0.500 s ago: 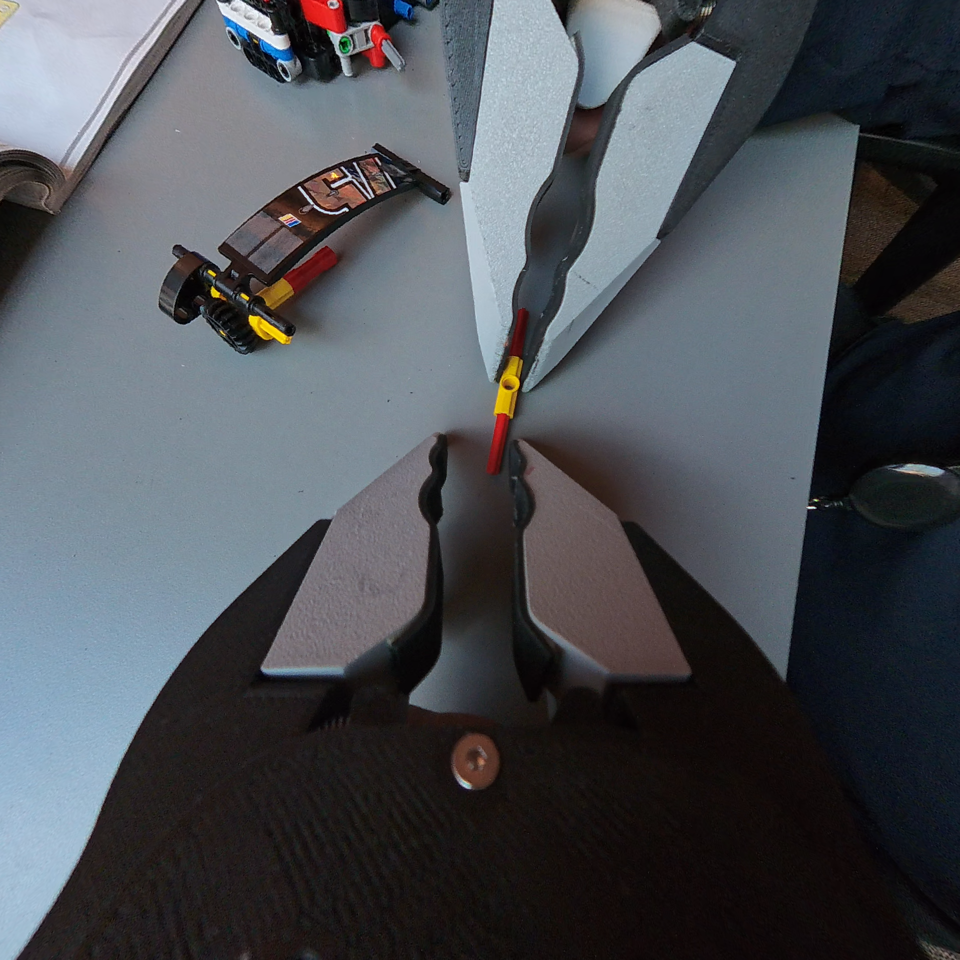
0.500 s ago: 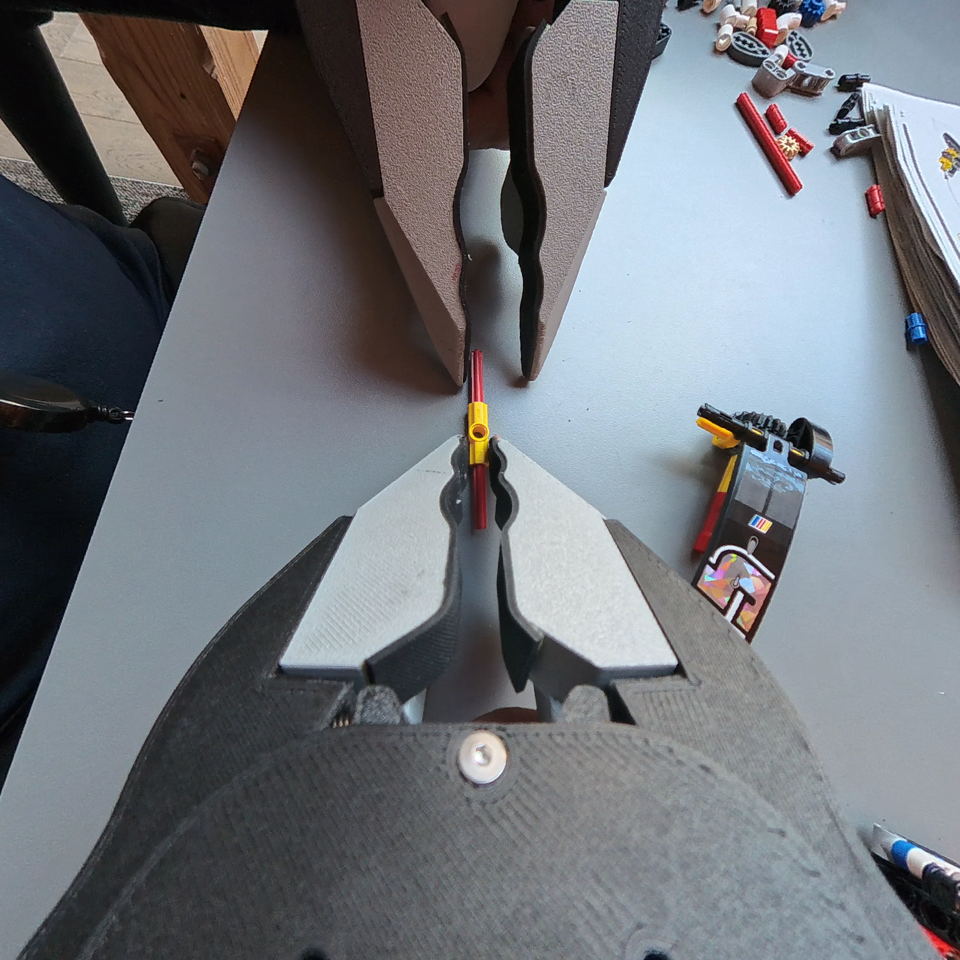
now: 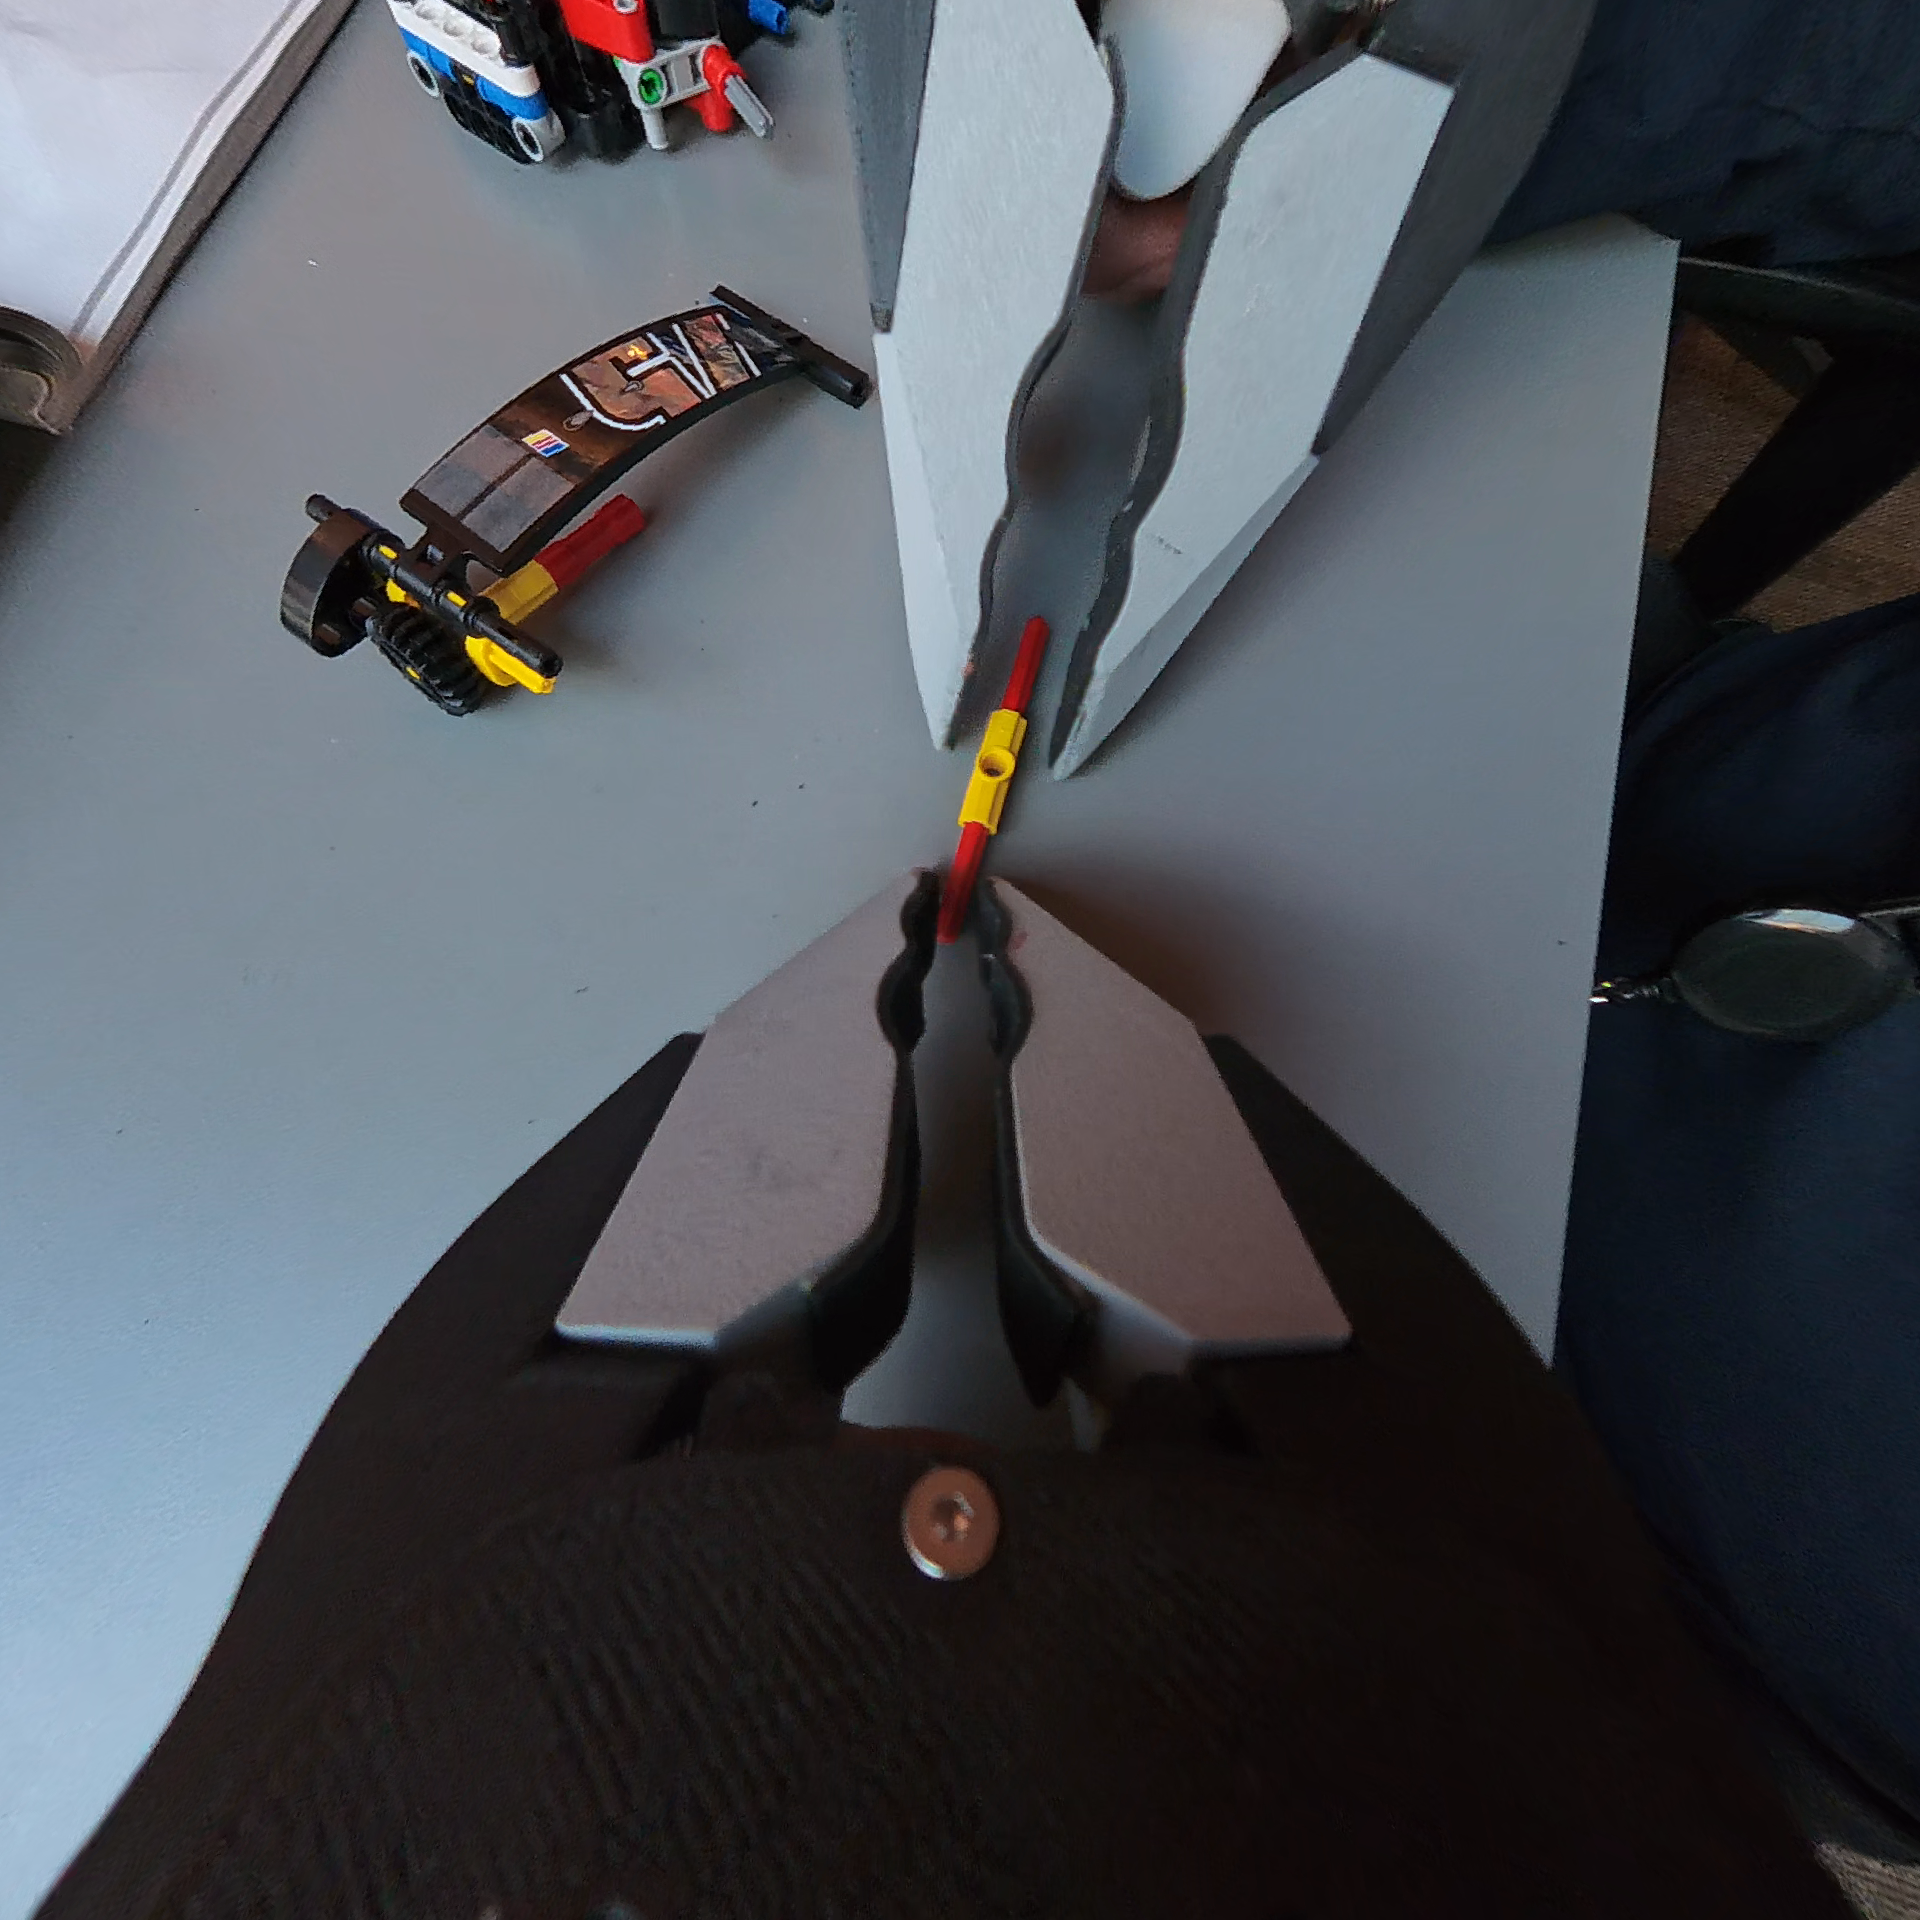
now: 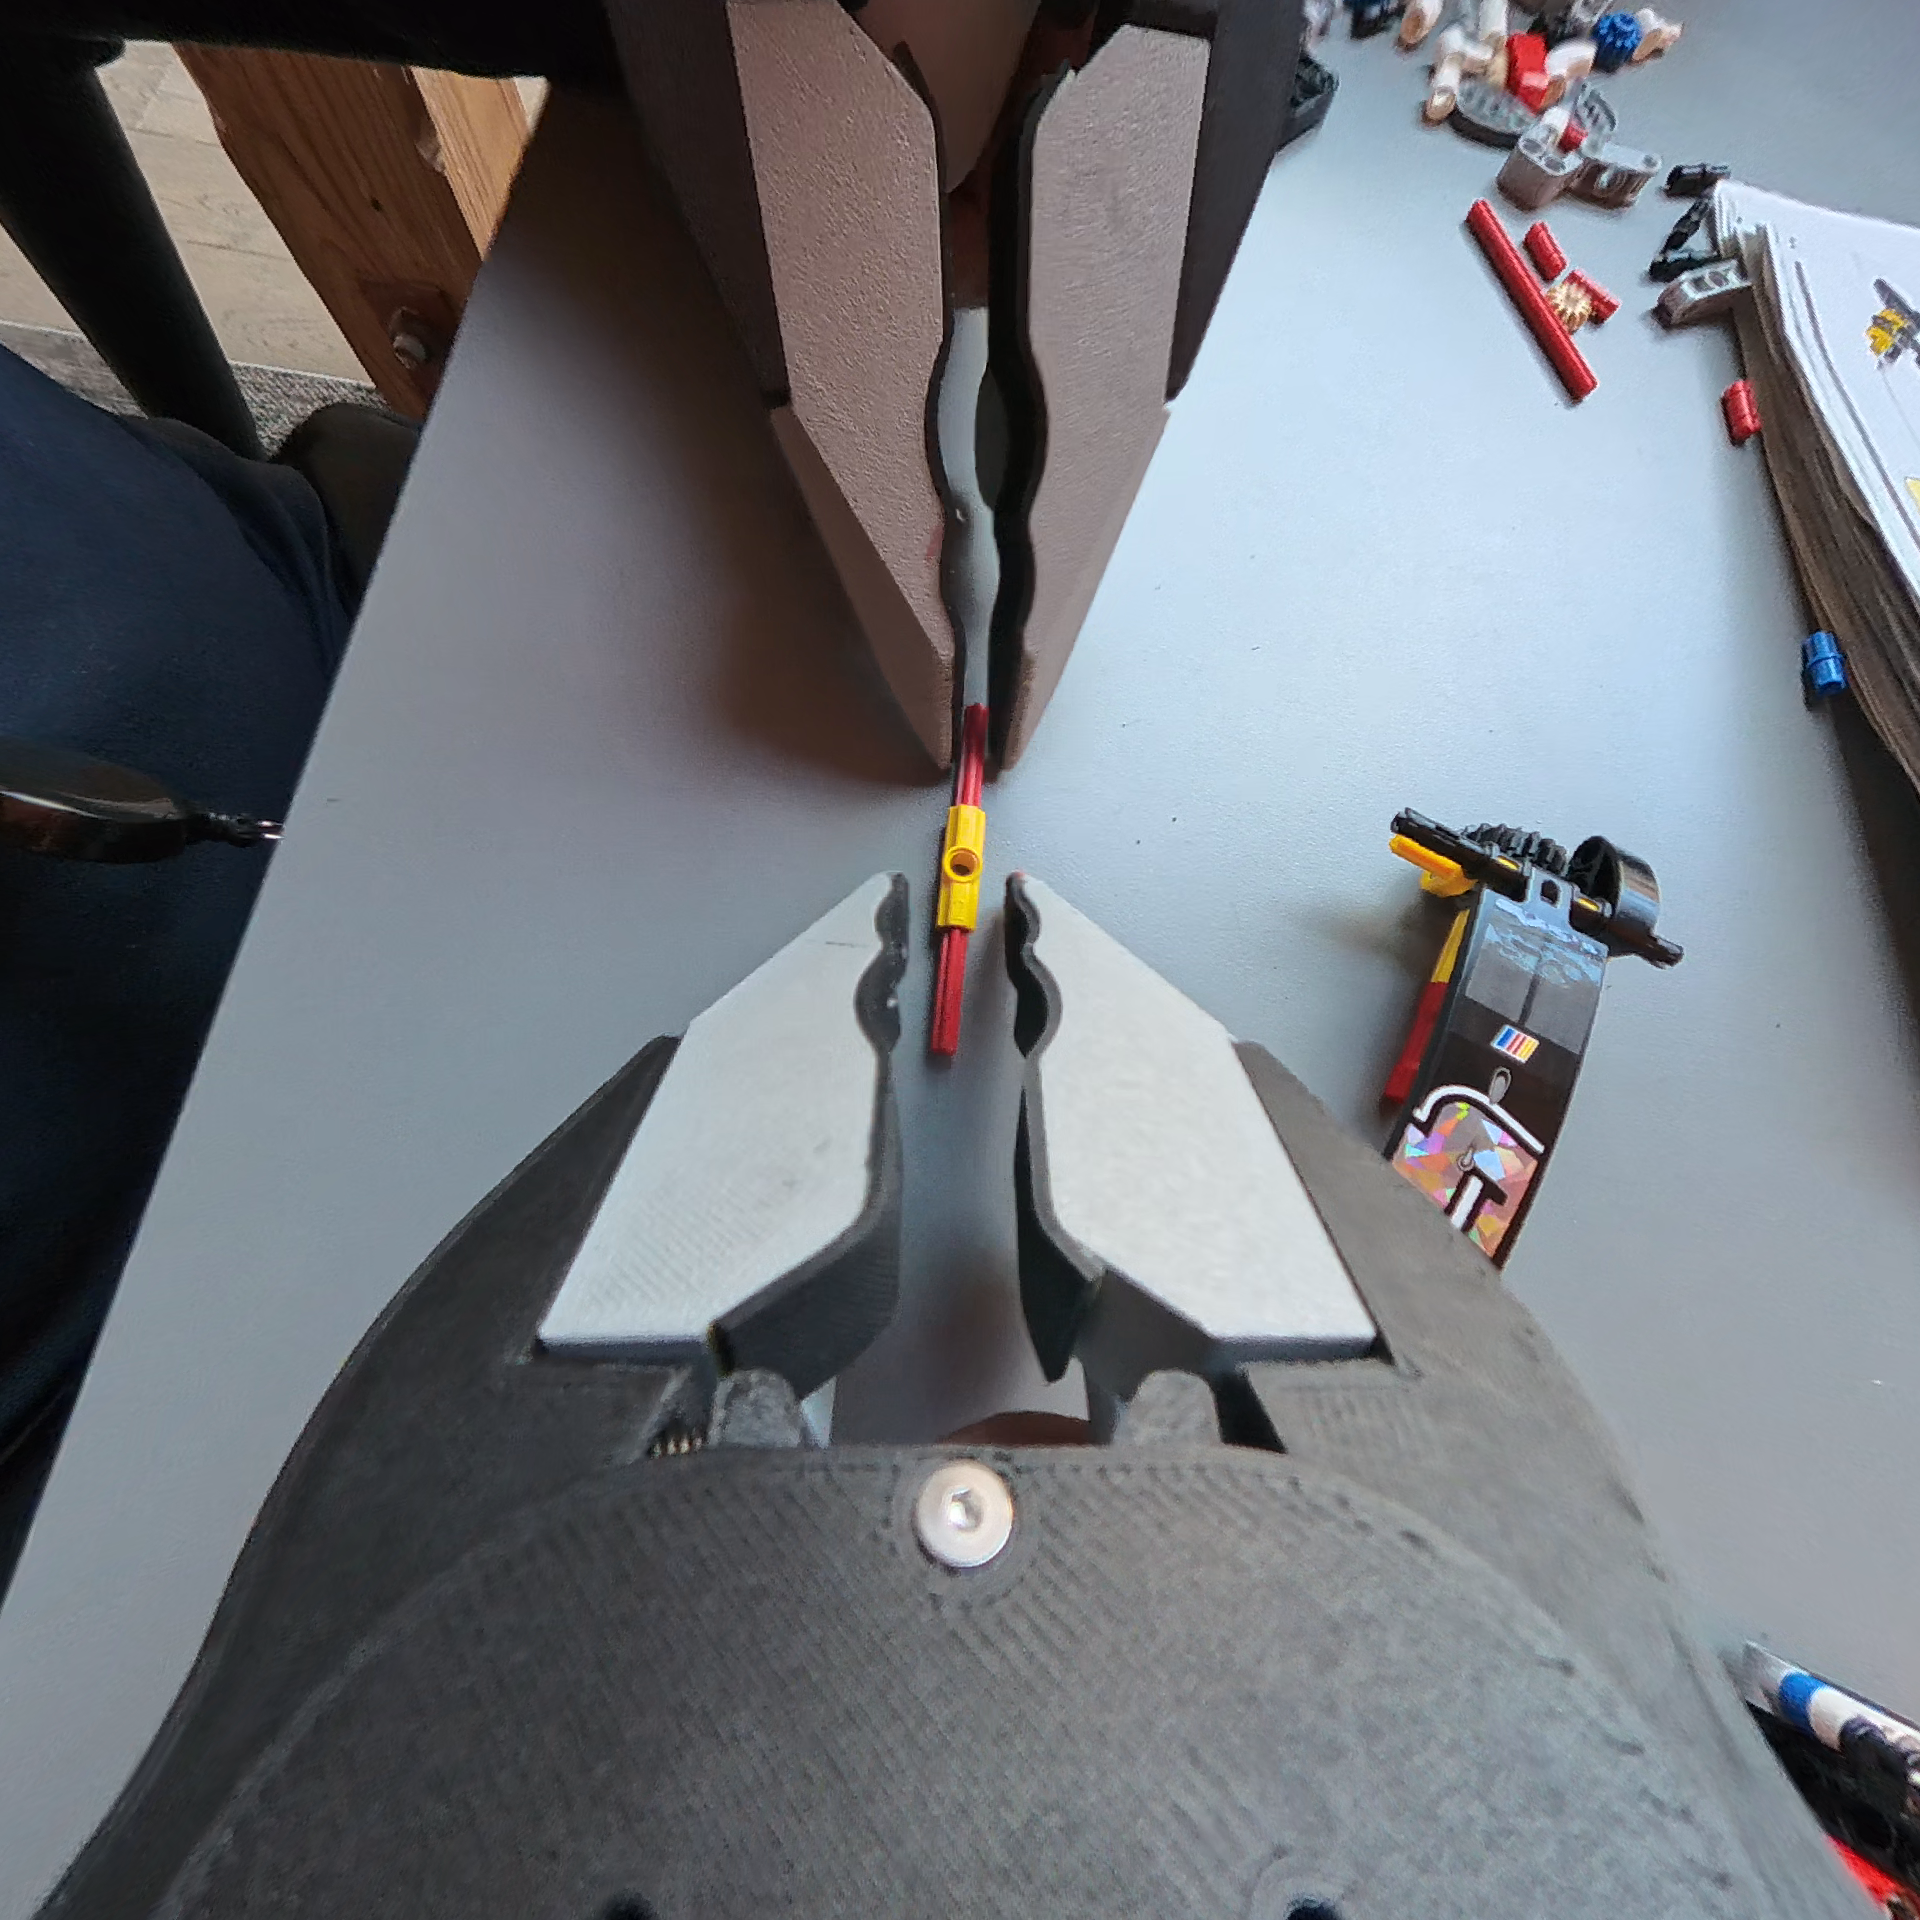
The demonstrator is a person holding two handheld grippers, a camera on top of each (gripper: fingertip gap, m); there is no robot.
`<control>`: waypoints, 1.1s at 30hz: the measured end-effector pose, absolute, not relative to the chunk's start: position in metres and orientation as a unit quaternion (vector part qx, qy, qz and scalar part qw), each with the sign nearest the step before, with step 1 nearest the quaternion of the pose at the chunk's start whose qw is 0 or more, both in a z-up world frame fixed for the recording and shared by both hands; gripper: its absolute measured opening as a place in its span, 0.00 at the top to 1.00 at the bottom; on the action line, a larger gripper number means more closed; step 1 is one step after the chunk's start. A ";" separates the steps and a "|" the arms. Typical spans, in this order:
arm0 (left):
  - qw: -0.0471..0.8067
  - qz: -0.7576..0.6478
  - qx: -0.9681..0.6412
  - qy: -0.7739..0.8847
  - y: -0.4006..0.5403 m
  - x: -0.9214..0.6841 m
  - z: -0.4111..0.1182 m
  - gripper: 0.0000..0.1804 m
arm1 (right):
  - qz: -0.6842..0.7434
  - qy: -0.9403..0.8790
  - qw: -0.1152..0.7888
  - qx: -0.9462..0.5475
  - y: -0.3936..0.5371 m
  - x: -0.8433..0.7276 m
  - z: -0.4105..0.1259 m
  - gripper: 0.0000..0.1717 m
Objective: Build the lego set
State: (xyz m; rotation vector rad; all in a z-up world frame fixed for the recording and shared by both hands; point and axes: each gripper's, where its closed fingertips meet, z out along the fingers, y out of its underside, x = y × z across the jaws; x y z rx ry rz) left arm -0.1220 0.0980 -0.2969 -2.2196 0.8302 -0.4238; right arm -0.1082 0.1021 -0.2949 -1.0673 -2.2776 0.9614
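Observation:
A red axle (image 3: pixel 971 862) with a yellow connector (image 3: pixel 992 774) on its middle is held just above the grey table (image 3: pixel 312 1039), between the two grippers. My left gripper (image 3: pixel 954 894) is shut on the axle's near end. The right wrist view confirms this: the left gripper (image 4: pixel 971 748) pinches the far end of the axle (image 4: pixel 948 997). My right gripper (image 4: pixel 956 894) is open. Its pads stand on either side of the axle and the yellow connector (image 4: pixel 961 868) with a gap on each side. It also shows in the left wrist view (image 3: pixel 1003 758).
A black curved panel assembly with gear and yellow parts (image 3: pixel 582 436) lies on the table, also seen in the right wrist view (image 4: pixel 1507 1039). A small brick vehicle (image 3: pixel 582 73), an instruction booklet (image 4: pixel 1849 416) and loose bricks (image 4: pixel 1538 104) lie farther off. The table edge (image 3: pixel 1600 727) and a person's dark-clothed leg are close by. My left and right fingertips are right by each other.
My left gripper has moved forward and shut on the red axle's end. My right gripper, which was shut on the axle, has opened and let go of it.

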 end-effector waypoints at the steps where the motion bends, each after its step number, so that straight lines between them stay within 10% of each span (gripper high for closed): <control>1: 0.358 -0.165 -0.860 0.324 0.098 -0.122 -0.297 0.98 | 0.355 -0.822 0.224 -0.385 0.102 -0.108 -0.293 0.90; 33: 0.356 -0.173 -0.861 0.321 0.098 -0.121 -0.297 0.99 | 0.254 -0.722 0.359 -0.535 0.200 -0.122 -0.288 0.93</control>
